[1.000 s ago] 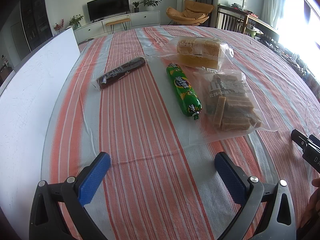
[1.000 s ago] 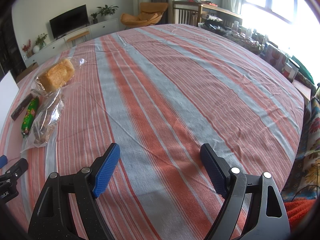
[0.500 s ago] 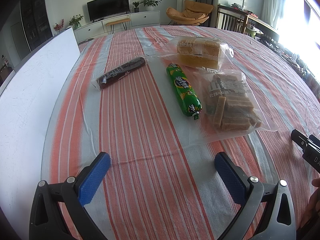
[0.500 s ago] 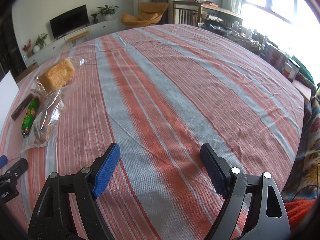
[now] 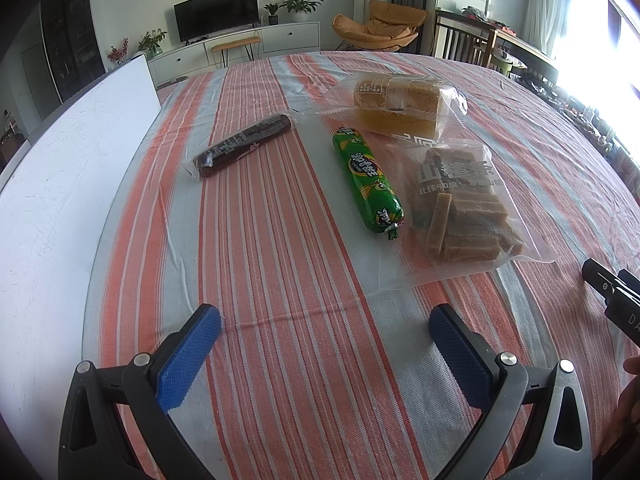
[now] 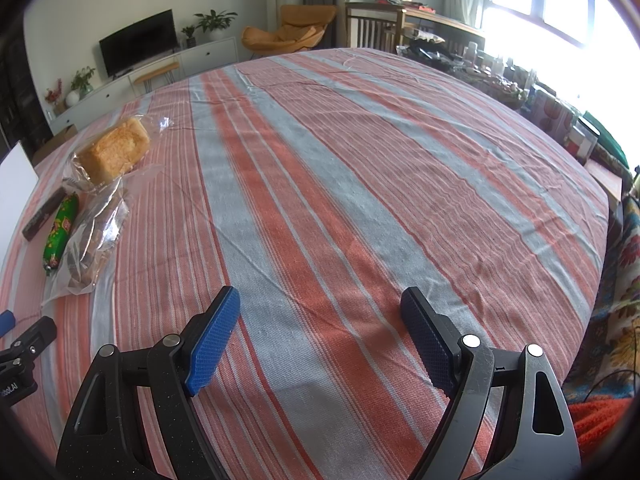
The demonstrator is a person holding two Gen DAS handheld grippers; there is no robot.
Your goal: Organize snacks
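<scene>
- Place: a home, an open living and dining room.
- Television (image 5: pixel 216 10) on a long white cabinet (image 5: pixel 240 50) against the far wall.
- Potted plants (image 5: pixel 300 2) on that cabinet.
- Orange lounge chair (image 5: pixel 376 26) near the curtains.
- Wooden dining chair (image 5: pixel 460 42) beside a cluttered side table.
- Bright window (image 6: pixel 560 4) at the right.
- Striped tablecloth (image 6: pixel 360 180) covering a large table.
</scene>
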